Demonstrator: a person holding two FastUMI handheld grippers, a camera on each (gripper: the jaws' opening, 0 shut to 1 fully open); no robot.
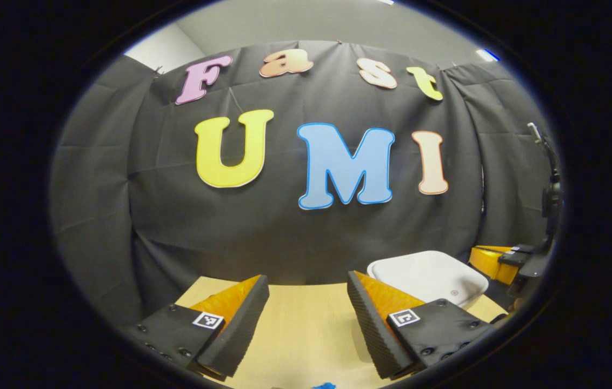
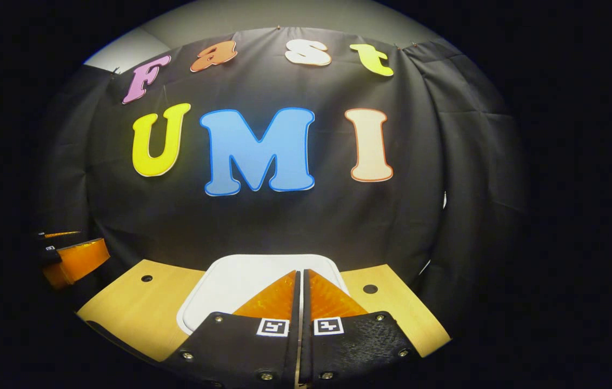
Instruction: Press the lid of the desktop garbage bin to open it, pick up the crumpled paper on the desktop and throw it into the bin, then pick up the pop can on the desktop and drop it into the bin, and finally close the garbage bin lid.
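- Bin lid [image 2: 241, 281]: white plastic, smooth, slight sheen.
- Worktop [image 2: 138, 308]: pale wood, matt, faint grain.
- Booth wall [image 1: 263, 232]: black cloth, matt, creased.

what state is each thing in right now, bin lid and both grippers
bin lid: closed, flat on the bin
left gripper: open, nothing between its fingers, above the table
right gripper: shut, empty, fingers together, pointing at the lid from just in front of it
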